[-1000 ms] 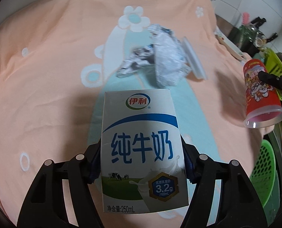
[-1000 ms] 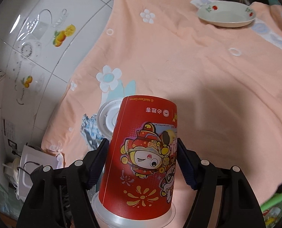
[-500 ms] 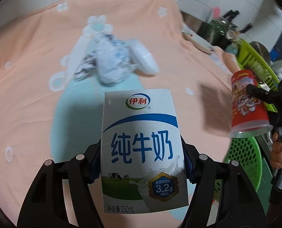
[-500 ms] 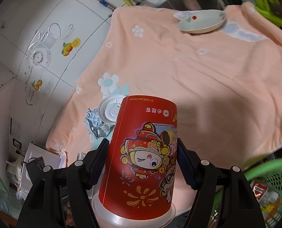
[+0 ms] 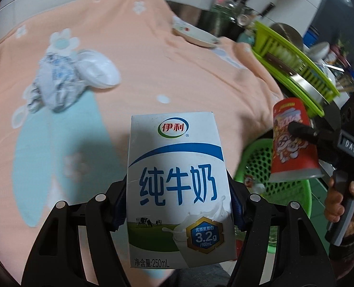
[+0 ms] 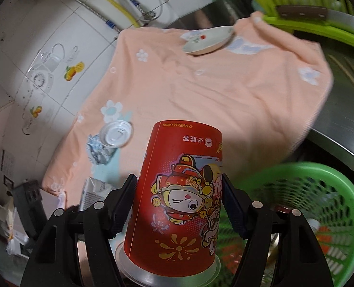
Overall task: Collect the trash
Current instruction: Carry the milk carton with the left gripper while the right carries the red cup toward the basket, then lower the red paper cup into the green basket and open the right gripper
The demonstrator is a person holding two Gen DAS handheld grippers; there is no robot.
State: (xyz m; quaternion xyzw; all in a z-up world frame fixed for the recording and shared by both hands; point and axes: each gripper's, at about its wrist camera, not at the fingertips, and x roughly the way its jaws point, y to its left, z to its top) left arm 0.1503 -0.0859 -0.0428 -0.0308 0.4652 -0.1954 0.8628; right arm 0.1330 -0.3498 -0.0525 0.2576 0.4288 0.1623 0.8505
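Note:
My left gripper (image 5: 178, 205) is shut on a white and blue milk carton (image 5: 177, 179), held above the peach cloth near its edge. My right gripper (image 6: 178, 205) is shut on a red paper cup (image 6: 179, 198), held upside down over the rim of the green trash basket (image 6: 329, 191). The cup (image 5: 292, 143) and the basket (image 5: 255, 165) also show at the right of the left wrist view. A crumpled silver wrapper (image 5: 56, 83) and a white plastic lid (image 5: 98, 68) lie on the cloth; both also show in the right wrist view, wrapper (image 6: 98, 153), lid (image 6: 116, 135).
The peach flowered cloth (image 5: 153, 71) covers the table. A white plate (image 6: 208, 39) sits at its far corner. A green dish rack (image 5: 291, 64) with a knife stands beyond the table's end. A tiled wall (image 6: 57, 47) runs behind.
Both grippers have swung away from the table middle toward the green basket, carrying the carton and cup. The wrapper and lid have stayed on the cloth.

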